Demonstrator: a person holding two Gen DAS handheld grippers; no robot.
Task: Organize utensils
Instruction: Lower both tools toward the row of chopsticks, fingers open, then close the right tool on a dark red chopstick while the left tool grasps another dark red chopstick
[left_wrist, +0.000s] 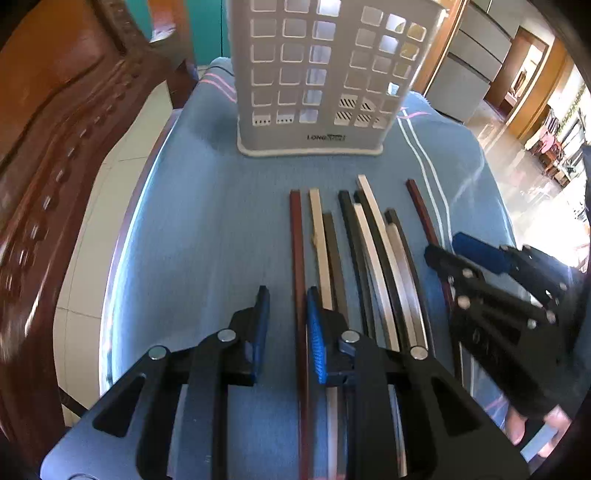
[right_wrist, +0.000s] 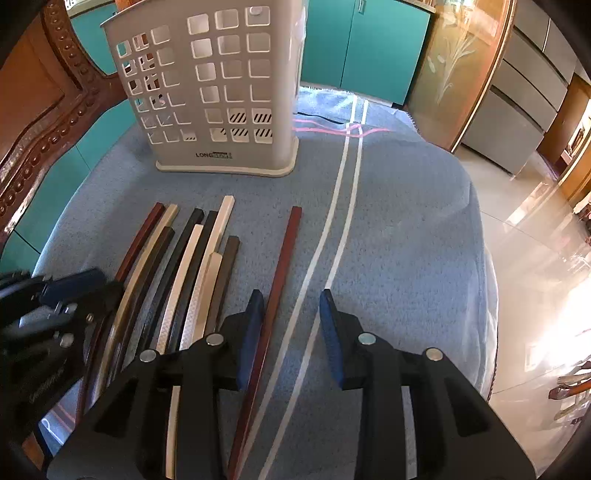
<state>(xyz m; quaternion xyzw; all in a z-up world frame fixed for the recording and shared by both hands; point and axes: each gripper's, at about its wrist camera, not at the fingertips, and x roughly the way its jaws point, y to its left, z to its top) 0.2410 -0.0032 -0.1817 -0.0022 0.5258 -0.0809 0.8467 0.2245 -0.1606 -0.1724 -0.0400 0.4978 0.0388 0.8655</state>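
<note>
Several long chopsticks, red-brown, cream and black, lie side by side on a blue cloth (left_wrist: 207, 221). A white perforated utensil holder (left_wrist: 314, 74) stands upright behind them; it also shows in the right wrist view (right_wrist: 221, 92). My left gripper (left_wrist: 288, 299) is open low over the cloth, with the leftmost red-brown chopstick (left_wrist: 297, 251) between its fingers. My right gripper (right_wrist: 291, 302) is open, with a lone red-brown chopstick (right_wrist: 284, 266) lying just inside its left finger (right_wrist: 253, 325). The right gripper also shows in the left wrist view (left_wrist: 461, 247).
A carved wooden chair back (left_wrist: 55, 147) stands close on the left. The cloth-covered table drops off to a tiled floor (right_wrist: 535, 221) on the right. Teal cabinets (right_wrist: 369, 44) stand behind the table.
</note>
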